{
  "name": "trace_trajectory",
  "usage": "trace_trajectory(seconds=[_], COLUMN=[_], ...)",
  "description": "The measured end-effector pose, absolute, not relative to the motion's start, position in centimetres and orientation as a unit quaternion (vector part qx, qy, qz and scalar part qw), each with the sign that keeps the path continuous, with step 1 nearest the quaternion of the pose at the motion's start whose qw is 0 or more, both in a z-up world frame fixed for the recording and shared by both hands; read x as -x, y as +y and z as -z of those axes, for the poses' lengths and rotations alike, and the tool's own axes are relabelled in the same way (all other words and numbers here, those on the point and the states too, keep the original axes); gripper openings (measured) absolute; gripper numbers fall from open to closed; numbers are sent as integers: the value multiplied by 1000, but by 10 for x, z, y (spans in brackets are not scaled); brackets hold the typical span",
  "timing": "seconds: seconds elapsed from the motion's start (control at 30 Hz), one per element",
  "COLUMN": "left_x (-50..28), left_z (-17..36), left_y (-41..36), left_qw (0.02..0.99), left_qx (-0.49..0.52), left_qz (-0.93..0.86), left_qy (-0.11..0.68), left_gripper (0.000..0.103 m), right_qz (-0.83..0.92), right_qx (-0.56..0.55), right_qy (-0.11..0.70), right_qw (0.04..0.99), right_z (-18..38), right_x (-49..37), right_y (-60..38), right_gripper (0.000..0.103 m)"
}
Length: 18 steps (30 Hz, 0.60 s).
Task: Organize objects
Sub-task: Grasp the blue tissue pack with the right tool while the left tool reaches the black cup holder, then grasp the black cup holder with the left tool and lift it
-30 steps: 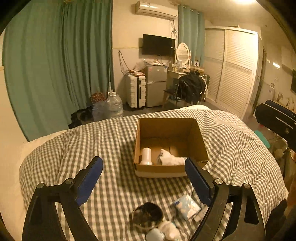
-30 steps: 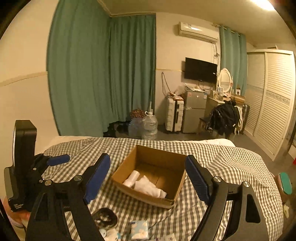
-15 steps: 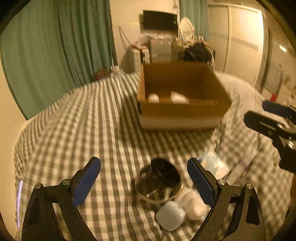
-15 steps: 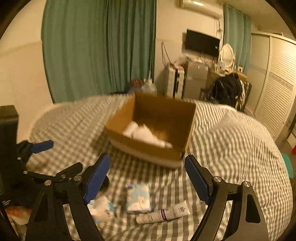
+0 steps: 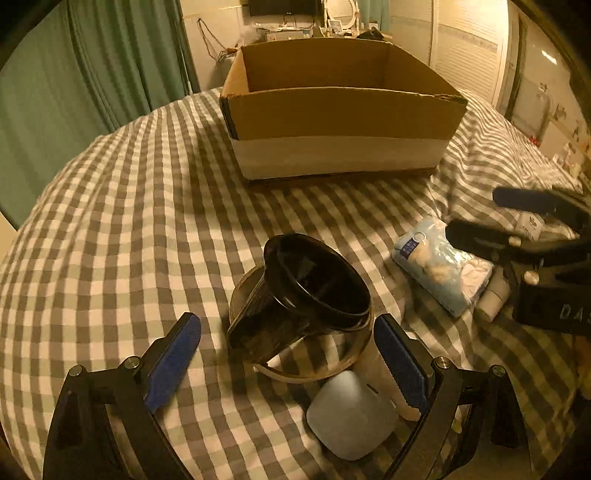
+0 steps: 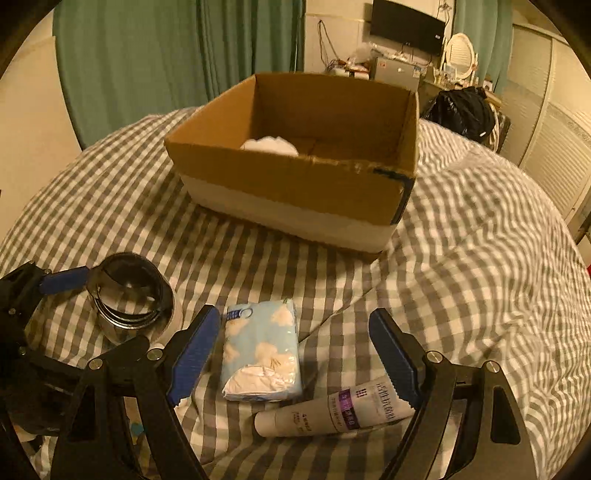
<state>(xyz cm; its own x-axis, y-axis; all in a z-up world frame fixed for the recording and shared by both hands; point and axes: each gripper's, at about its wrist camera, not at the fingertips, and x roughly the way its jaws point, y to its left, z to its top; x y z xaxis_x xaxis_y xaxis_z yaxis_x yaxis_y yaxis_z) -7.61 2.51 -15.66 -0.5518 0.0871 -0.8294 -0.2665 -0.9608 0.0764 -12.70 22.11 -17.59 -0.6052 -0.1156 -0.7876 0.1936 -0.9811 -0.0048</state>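
An open cardboard box [image 5: 340,110] stands on the checked bedspread; it also shows in the right wrist view [image 6: 295,177] with white items [image 6: 271,144] inside. My left gripper [image 5: 288,363] is open, its fingers either side of a dark glass jar [image 5: 303,295] lying on its side; the jar shows too in the right wrist view [image 6: 129,295]. A small white case [image 5: 351,413] lies just below the jar. My right gripper [image 6: 291,350] is open over a blue tissue pack [image 6: 260,350] and a white tube [image 6: 332,410]. The pack also shows in the left wrist view [image 5: 439,266].
The checked bedspread [image 6: 461,277] has folds to the right of the box. Green curtains [image 6: 166,55], a television [image 6: 406,18], a small fridge and a chair with a black bag [image 6: 460,109] stand beyond the bed.
Both grippers have dropped down and forward to the bed. The left one now frames the jar, the right one the tissue pack and tube. Both stay open.
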Motion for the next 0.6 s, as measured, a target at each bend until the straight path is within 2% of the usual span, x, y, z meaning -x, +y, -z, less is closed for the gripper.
trace_trajectory(seconds=[0.1,0.13,0.17,0.23,0.27,0.4,0.6], left_x=[81,82,83,83,83,83,78], left_z=[158,158,159,159,160,159,151], left_y=[21,20,20,21,22,20,11], left_qw=[101,101,107,122,114,114,108], left_qx=[463,462,463,465,463,462,455], left_qz=[-877,-877,-876,-874,-875,-876,-882], left_qy=[85,85,83,75,83,80,57], left_gripper=[96,93,89,72,71,70,70], right_qz=[888,885,882,875,870,849,857], right_qx=[-449,-453,-458,-468,-476,-505,-491], right_qy=[42,43,48,57,64,87,109], right_qw=[92,95,100,108,113,125,111], right_z=[183,184,187,192,197,213,211], right_x=[131,132,133,134,135,138,130], right_y=[218,215,212,206,202,189,182], right_gripper=[80,77,73,69,66,53,52])
